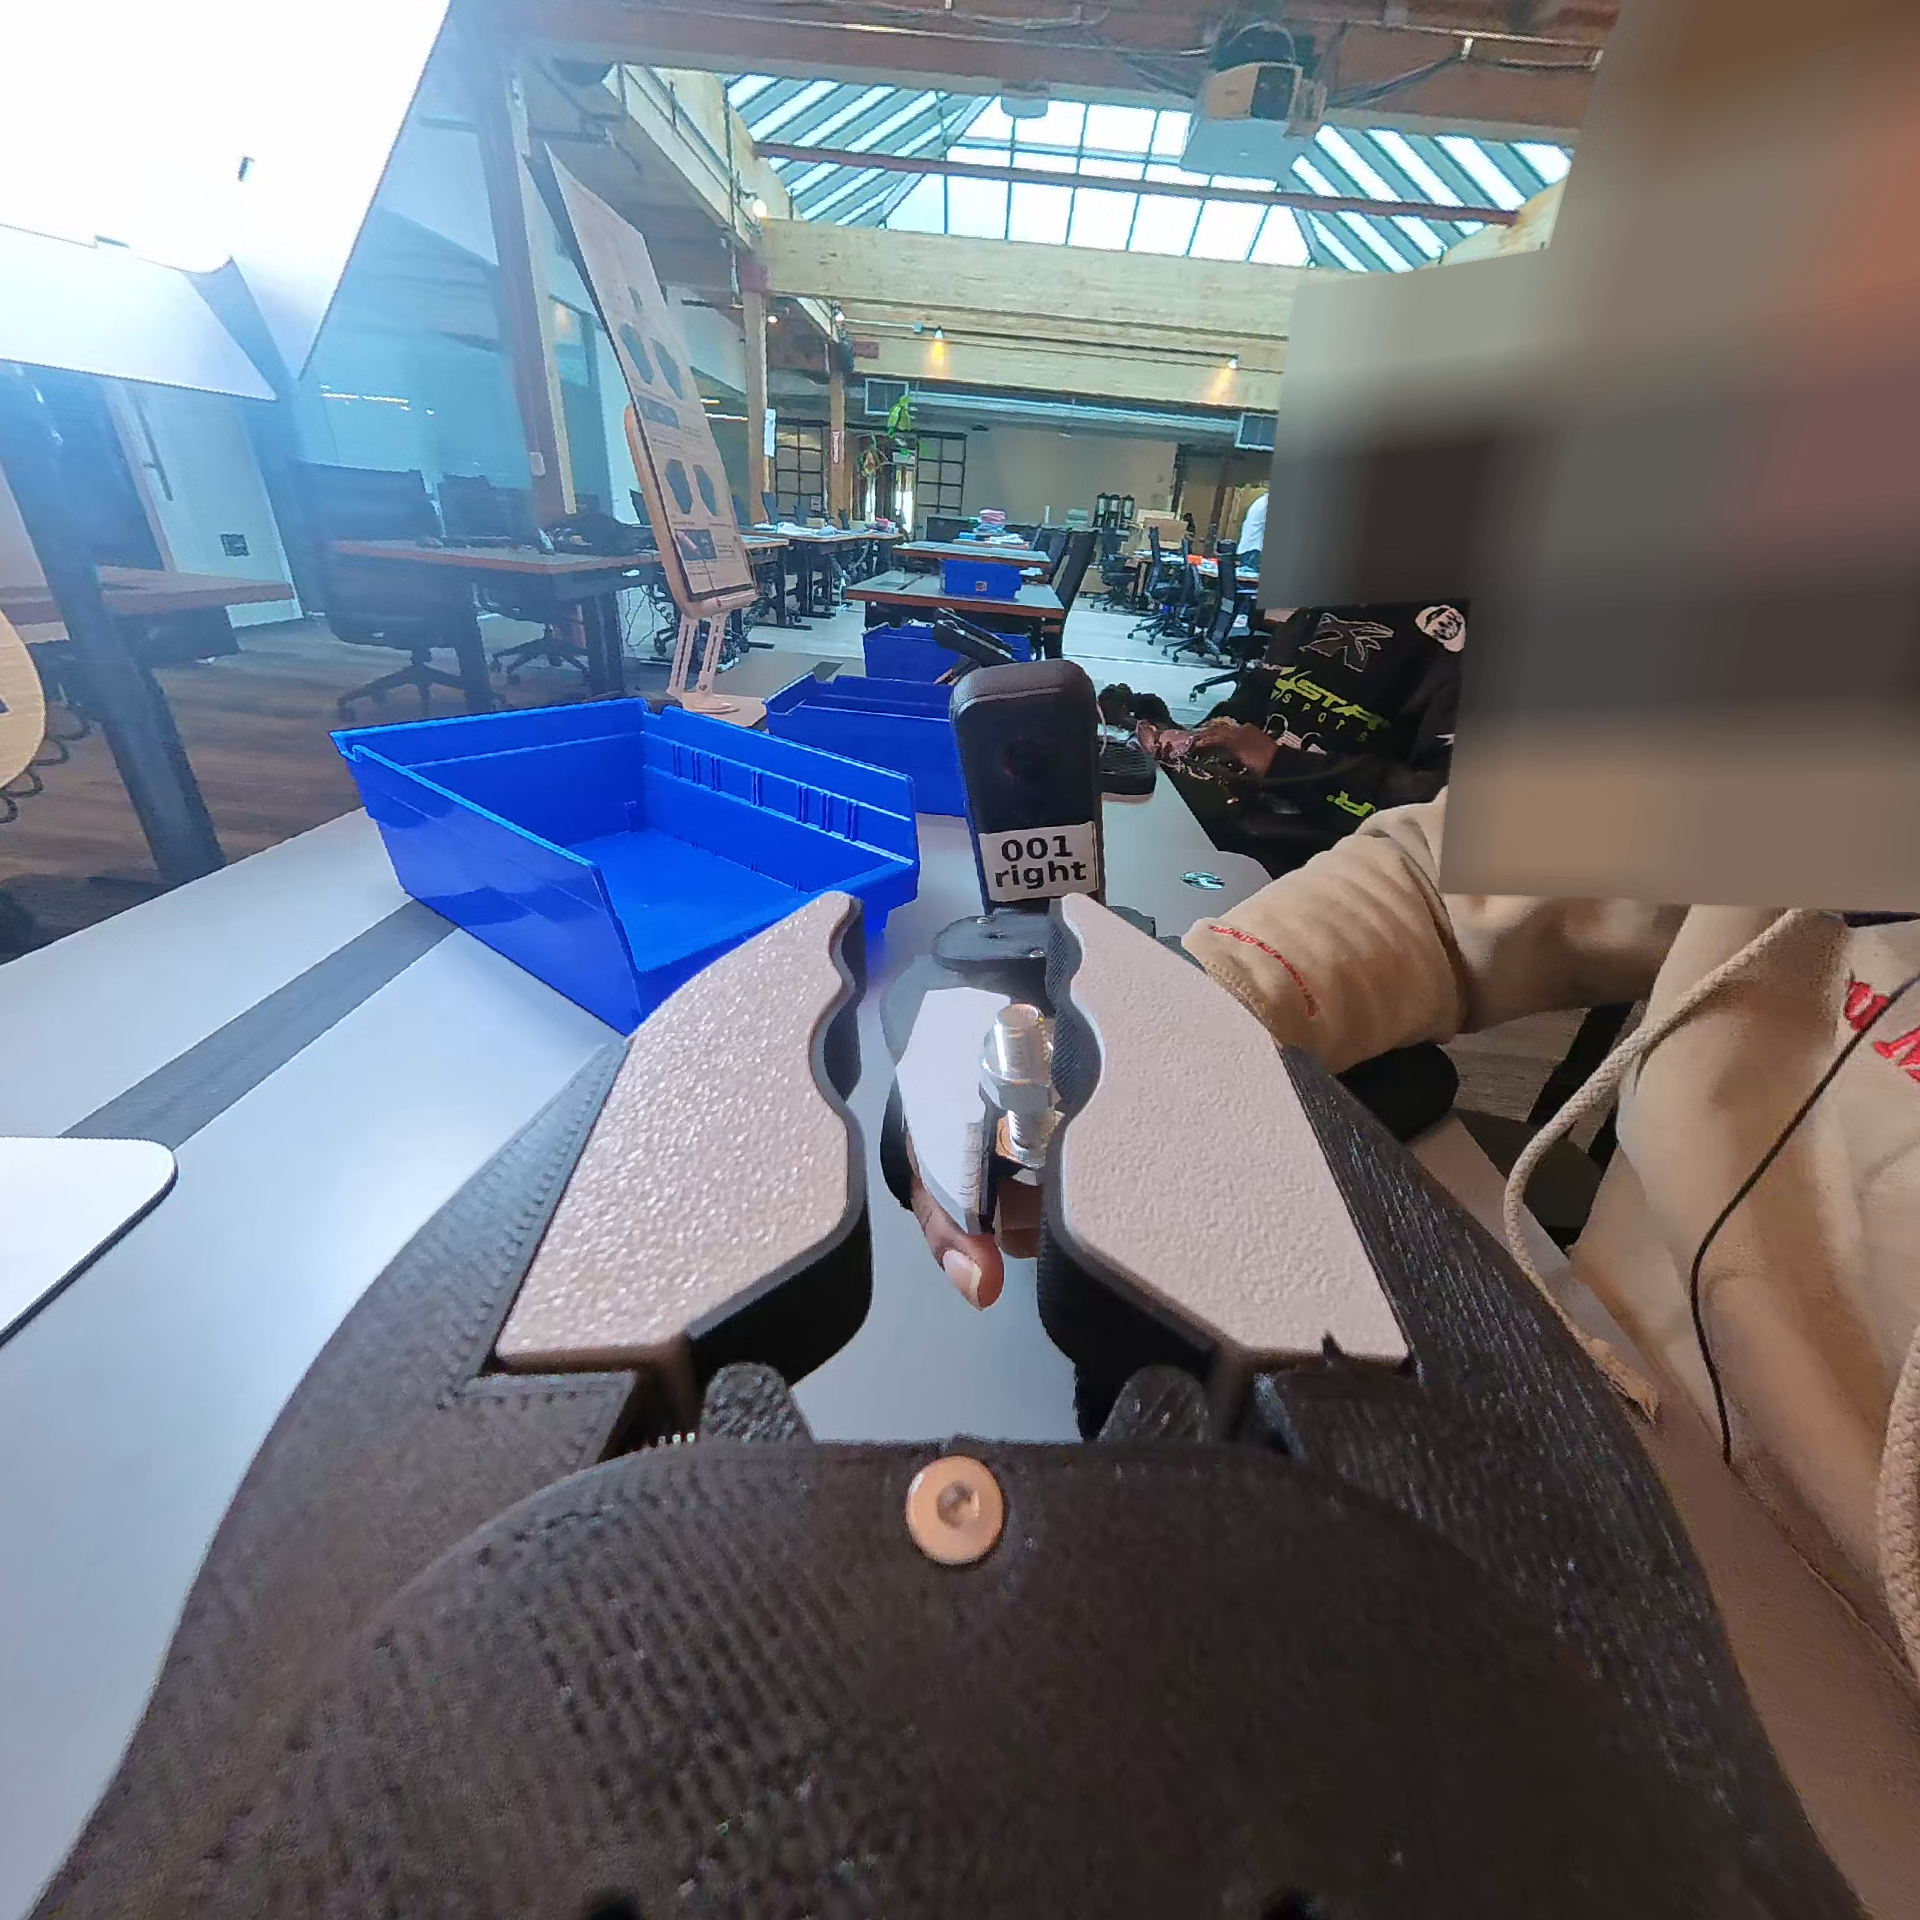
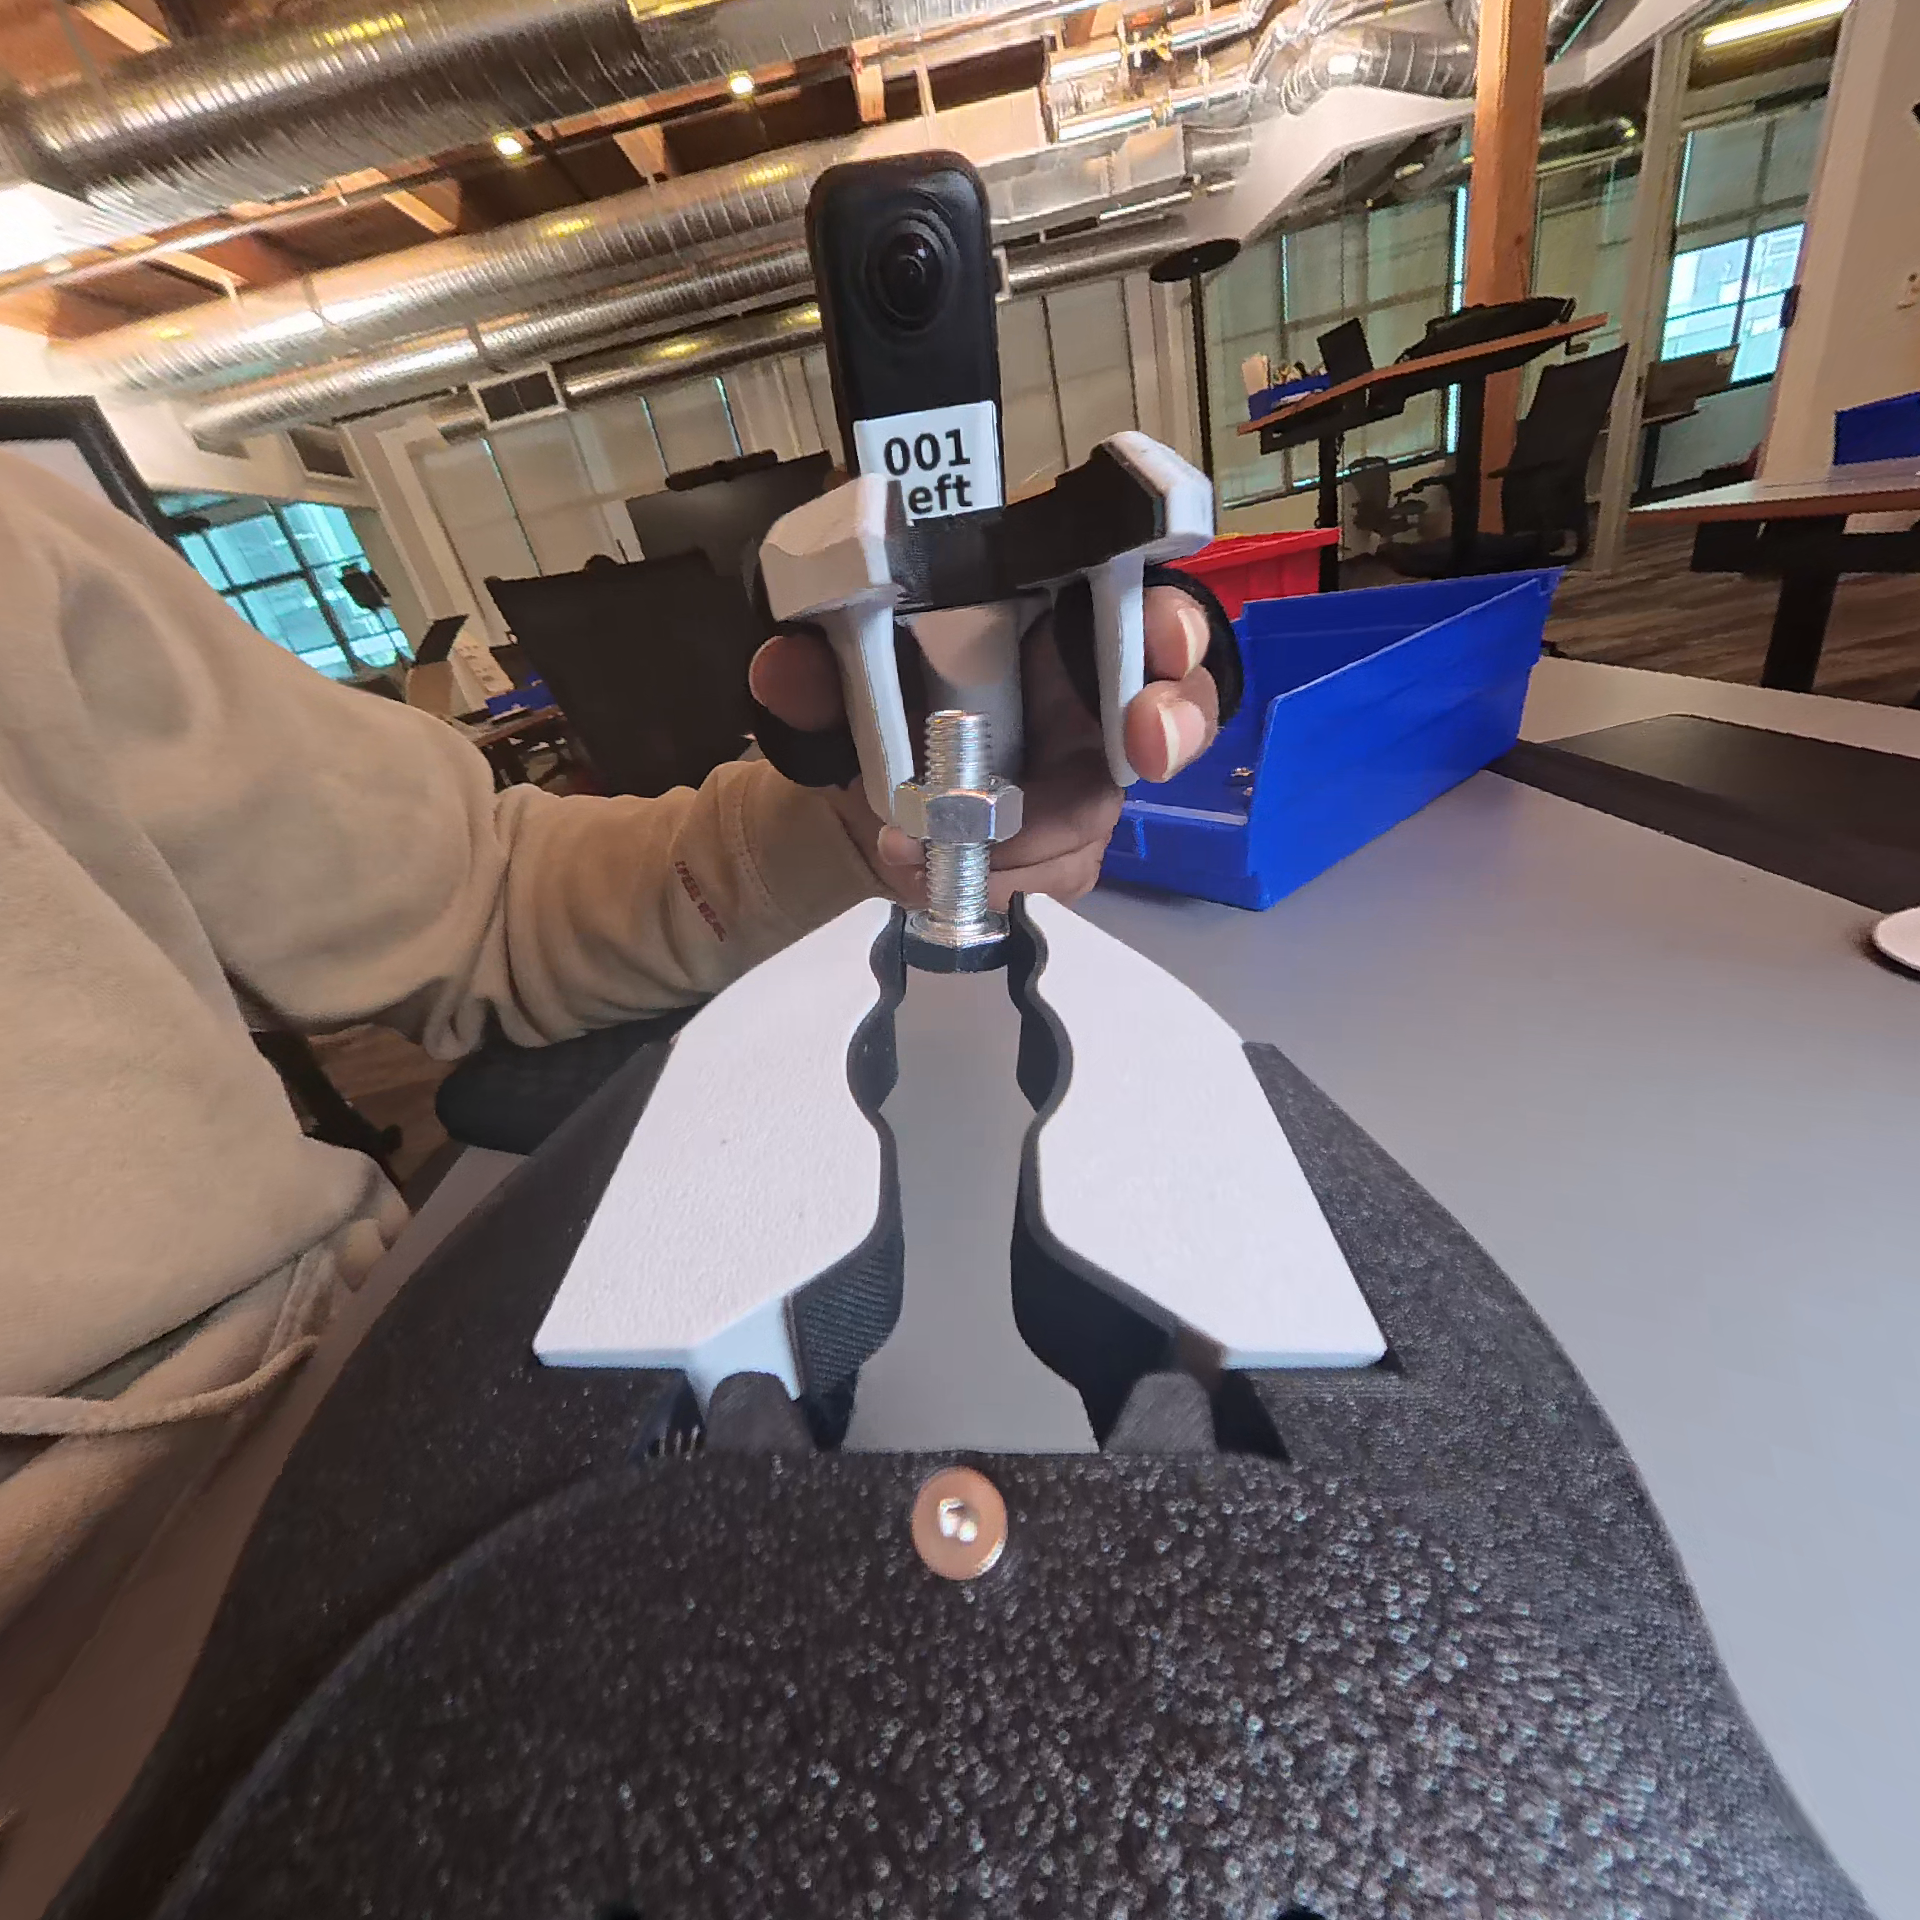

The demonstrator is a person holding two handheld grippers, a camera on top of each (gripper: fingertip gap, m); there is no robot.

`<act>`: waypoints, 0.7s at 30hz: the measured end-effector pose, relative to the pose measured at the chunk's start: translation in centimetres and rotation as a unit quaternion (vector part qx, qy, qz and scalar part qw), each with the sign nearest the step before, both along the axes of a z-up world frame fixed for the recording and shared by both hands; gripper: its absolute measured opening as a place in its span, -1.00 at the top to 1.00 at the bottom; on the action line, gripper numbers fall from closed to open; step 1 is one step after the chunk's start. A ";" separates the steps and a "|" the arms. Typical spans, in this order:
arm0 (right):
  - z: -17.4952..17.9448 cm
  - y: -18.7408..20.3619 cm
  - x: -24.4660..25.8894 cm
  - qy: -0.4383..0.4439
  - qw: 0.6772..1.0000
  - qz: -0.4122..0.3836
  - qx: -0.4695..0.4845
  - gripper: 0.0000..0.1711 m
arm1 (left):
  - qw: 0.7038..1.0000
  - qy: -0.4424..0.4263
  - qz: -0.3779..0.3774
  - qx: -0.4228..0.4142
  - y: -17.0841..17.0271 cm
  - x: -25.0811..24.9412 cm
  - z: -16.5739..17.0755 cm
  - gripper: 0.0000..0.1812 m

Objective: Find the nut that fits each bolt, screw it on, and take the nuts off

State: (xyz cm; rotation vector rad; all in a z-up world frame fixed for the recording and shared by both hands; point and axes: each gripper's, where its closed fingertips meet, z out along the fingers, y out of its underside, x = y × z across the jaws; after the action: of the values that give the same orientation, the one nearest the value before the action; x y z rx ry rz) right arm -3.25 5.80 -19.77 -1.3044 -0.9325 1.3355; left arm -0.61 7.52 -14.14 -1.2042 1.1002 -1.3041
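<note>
Standing upright, the silver threaded steel bolt point(image 2: 958, 831) has its head pinched between the tips of the right gripper point(image 2: 956, 951), whose white-faced jaws are closed on that head only, with a narrow gap behind it. The hexagonal silver nut point(image 2: 958, 810) sits about halfway up the thread, well above the right jaws, with bare thread above and below it.

In the right wrist view the left gripper point(image 2: 997, 717) hangs just behind the bolt, fingers pointing down, one on each side of the nut's level. Its jaws are spread wider than the nut, and I cannot tell if either finger touches it. In the left wrist view the bolt point(image 1: 1018, 1081) and nut point(image 1: 1013, 1091) lie near the right one of the two pale fingers, and the gap between those fingers is clearly open.

The metal is bright and the thread is clean.

The bolt head is mostly hidden by the right fingertips. A person's hand point(image 2: 1049, 769) holds the left gripper, partly covered by it. Behind, a blue plastic bin point(image 2: 1351, 727) stands on the grey table point(image 2: 1455, 1039); small parts inside it are too small to make out.
</note>
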 end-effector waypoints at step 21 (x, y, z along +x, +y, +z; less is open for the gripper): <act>1.2 -0.6 0.3 0.003 1.000 0.001 0.017 0.78 | 1.000 0.003 -0.014 0.021 -1.8 0.6 0.5 0.64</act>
State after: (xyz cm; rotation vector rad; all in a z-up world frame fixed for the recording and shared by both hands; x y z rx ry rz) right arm -2.98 5.17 -18.56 -1.2724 -0.9483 1.3182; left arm -0.03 5.75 -13.63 -1.1647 1.1473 -1.2934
